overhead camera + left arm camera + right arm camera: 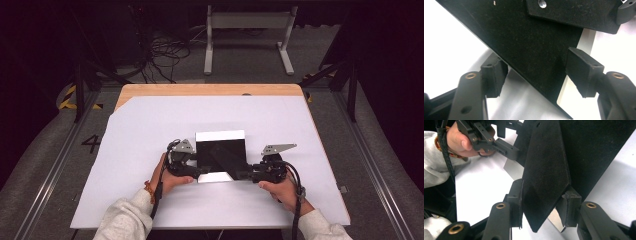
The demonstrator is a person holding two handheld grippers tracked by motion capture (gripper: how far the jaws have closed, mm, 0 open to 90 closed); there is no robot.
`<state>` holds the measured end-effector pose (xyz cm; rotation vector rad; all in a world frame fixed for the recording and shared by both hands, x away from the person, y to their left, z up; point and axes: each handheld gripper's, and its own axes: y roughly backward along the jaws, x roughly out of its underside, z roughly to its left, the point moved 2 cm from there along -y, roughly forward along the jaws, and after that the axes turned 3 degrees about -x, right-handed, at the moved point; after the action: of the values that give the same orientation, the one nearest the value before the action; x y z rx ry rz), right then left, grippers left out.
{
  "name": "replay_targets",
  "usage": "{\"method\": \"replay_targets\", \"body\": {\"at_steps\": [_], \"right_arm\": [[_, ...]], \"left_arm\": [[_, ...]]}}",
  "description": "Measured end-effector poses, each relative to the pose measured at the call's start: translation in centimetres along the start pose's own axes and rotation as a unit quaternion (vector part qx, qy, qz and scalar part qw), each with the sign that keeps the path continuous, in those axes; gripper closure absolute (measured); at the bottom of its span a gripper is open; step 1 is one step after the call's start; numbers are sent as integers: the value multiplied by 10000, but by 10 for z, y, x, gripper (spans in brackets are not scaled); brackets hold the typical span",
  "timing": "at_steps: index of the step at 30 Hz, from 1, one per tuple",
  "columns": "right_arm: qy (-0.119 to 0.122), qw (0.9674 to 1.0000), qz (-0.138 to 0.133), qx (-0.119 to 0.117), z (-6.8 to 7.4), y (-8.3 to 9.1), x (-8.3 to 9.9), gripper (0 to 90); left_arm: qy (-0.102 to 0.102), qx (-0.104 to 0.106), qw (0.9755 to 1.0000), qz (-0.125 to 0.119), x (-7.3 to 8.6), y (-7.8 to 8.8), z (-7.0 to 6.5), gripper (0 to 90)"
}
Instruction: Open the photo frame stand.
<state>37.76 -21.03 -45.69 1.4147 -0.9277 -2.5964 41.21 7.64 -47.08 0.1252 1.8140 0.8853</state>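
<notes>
Right claw [544,207] clamped on a black flap [546,170]. Left claw [536,75] apart, straddling the black board [529,45] on the surface [150,130].

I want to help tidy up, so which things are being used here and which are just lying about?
In use: frame; its flap; left gripper, jaws around the frame's corner; right gripper, clamped on the flap; white sheet underneath.

Lying about: cables on the floor; white stand at the back.

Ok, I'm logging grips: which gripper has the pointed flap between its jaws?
The right gripper: its pads pinch the pointed black flap. The left gripper straddles the wide panel.
</notes>
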Motion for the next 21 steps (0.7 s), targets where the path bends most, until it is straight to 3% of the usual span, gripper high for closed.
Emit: {"method": "replay_targets", "body": {"at_steps": [3,7,10,21], "right_arm": [[67,9999,35,119,1,0,0,613],[162,9996,17,241,1,0,-2,631],[145,9992,-32,377,1,0,-3,646],[340,9978,-32,574,5,-3,-3,688]], "left_arm": [[-43,-34,10000,-46,-2,4,1,445],[-211,-252,9993,-189,-8,7,1,483],[-293,-439,9983,-253,-11,8,1,498],[-528,-753,9951,-359,-15,16,-1,557]]}}
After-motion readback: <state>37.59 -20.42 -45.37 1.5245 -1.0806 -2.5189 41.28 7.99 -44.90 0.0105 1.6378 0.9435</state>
